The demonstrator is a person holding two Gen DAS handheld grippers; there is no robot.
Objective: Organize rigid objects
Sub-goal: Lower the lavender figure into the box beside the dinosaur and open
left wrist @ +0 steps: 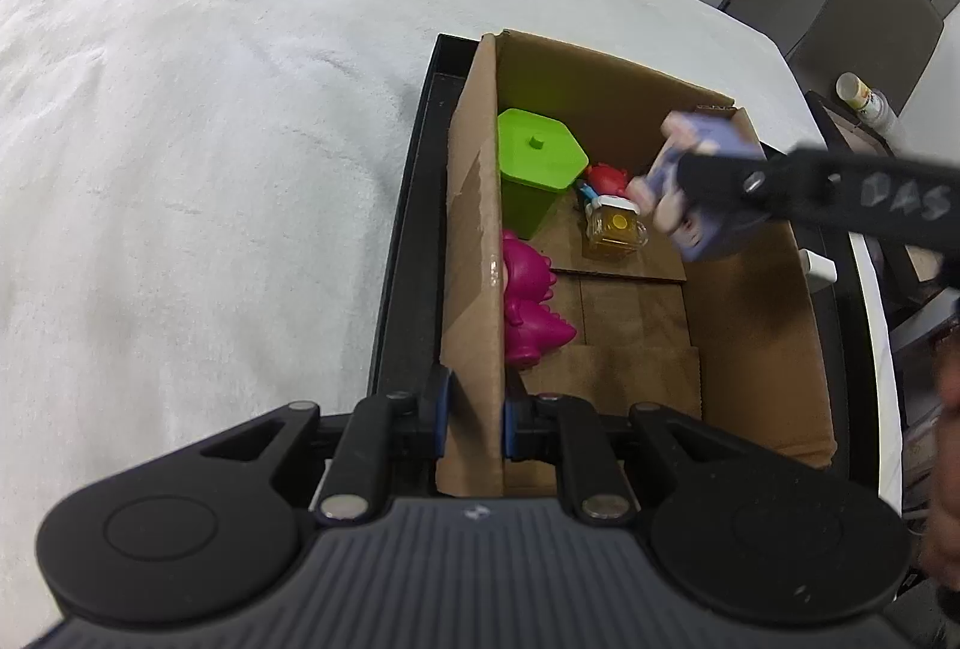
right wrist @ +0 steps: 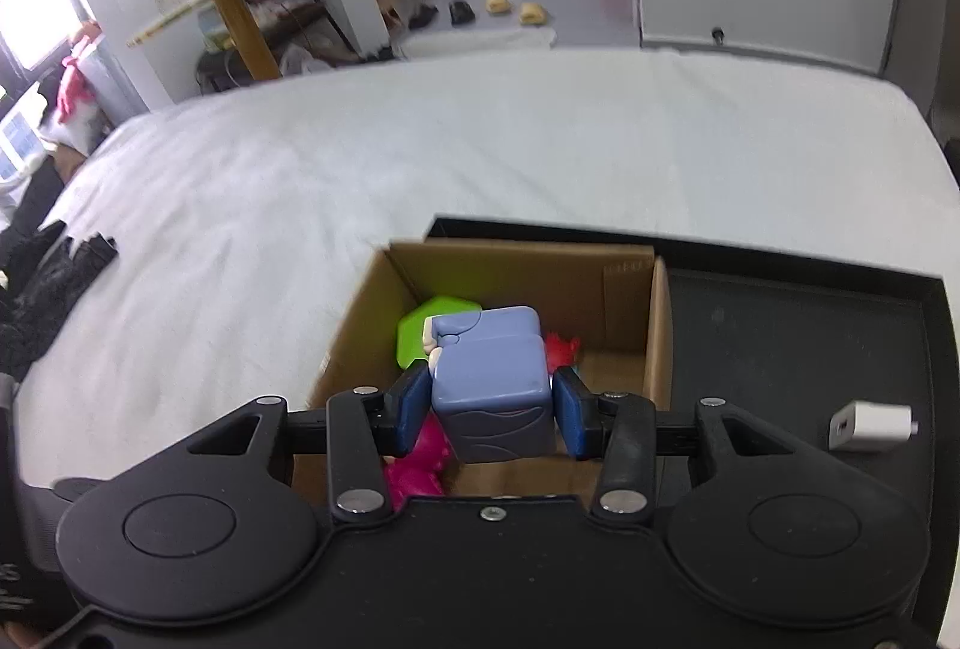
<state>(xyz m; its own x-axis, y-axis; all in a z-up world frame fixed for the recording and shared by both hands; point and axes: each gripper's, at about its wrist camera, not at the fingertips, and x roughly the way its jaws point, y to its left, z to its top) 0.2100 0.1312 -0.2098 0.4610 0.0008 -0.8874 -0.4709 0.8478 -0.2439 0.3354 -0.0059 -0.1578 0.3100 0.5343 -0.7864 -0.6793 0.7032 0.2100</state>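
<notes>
We are working over a cardboard box that is sitting in a black tray on a bench draped in white cloth. Our left gripper is pinching the box's near side wall, its fingers closed on the cardboard, one inside the box and one outside.

Our right gripper is holding a blue-grey block toy above the box's open top, fingers pressing on its two sides. In the left wrist view the toy is blurred, so we can only say it seems to be hanging over the far right part of the box, clear of the floor.

Inside the box, a green hexagonal lidded container is standing in the far corner against the pinched wall. A magenta dinosaur figure is lying along that same wall, nearer to us. A small amber bottle is sitting near the box's middle, with a red figure just behind it. These things are crowding the space below the held toy.

Outside the box, a white charger plug is lying on the tray to the box's right.
</notes>
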